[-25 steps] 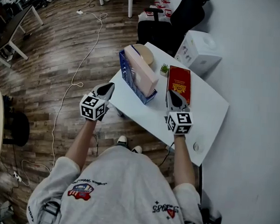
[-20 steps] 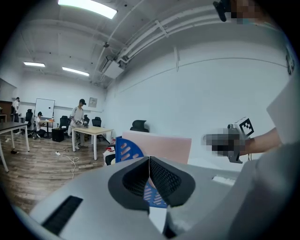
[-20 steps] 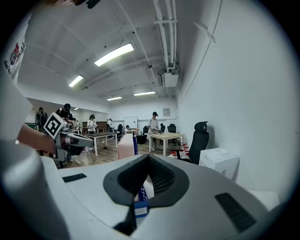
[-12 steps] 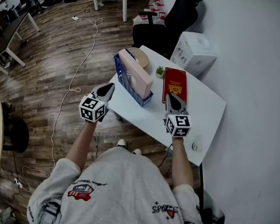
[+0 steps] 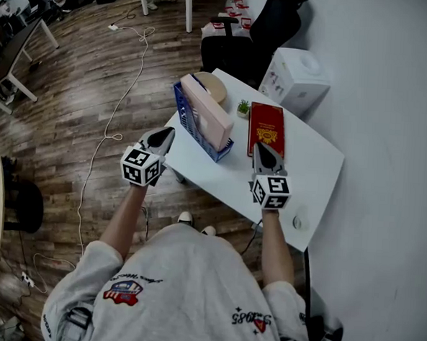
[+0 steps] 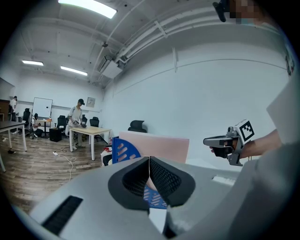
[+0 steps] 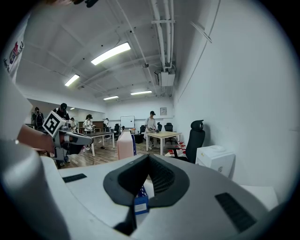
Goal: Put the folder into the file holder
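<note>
White table (image 5: 308,172), blue file holder (image 5: 190,119), wood floor (image 5: 81,100)

The grey shirt (image 5: 193,273) bears a chest print, seen upside down, that seems to read SPORTS. The emblem (image 5: 123,292) beside it is too small to read. Gold print on the red book (image 5: 267,126) and marks on the white box (image 5: 295,77) are illegible.

Pink folder (image 5: 214,108) partly hidden in holder (image 5: 194,126)
</note>
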`<state>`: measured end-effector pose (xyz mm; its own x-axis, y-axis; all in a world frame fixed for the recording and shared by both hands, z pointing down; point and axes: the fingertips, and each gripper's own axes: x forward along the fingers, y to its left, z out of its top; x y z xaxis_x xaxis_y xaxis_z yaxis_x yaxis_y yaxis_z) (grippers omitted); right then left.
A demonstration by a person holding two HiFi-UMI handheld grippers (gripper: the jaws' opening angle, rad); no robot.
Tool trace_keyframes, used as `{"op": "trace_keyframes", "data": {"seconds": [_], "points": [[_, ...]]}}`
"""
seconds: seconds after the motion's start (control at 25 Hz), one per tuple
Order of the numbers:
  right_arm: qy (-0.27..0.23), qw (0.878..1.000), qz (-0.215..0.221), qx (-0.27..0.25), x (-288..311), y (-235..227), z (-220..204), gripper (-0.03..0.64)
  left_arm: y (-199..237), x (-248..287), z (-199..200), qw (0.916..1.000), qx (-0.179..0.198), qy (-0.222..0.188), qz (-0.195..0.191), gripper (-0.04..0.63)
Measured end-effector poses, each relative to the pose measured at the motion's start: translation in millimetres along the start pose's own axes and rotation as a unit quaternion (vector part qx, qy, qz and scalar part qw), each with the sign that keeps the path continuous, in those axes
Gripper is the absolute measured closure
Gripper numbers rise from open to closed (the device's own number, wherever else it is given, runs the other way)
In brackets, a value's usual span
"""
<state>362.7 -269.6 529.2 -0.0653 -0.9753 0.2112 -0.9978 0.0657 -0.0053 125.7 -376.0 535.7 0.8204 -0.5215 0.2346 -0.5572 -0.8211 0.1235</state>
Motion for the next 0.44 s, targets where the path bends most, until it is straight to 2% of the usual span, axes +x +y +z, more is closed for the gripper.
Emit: {"op": "trace_keyframes", "data": {"seconds": [0.44], "points": [[0.005,1.000,-0.001,0.005,5.9,6.7,2.0,0.621,11.2,-2.6,-5.0,0.9999,-0.009,0.006,-0.002,0.588]]}}
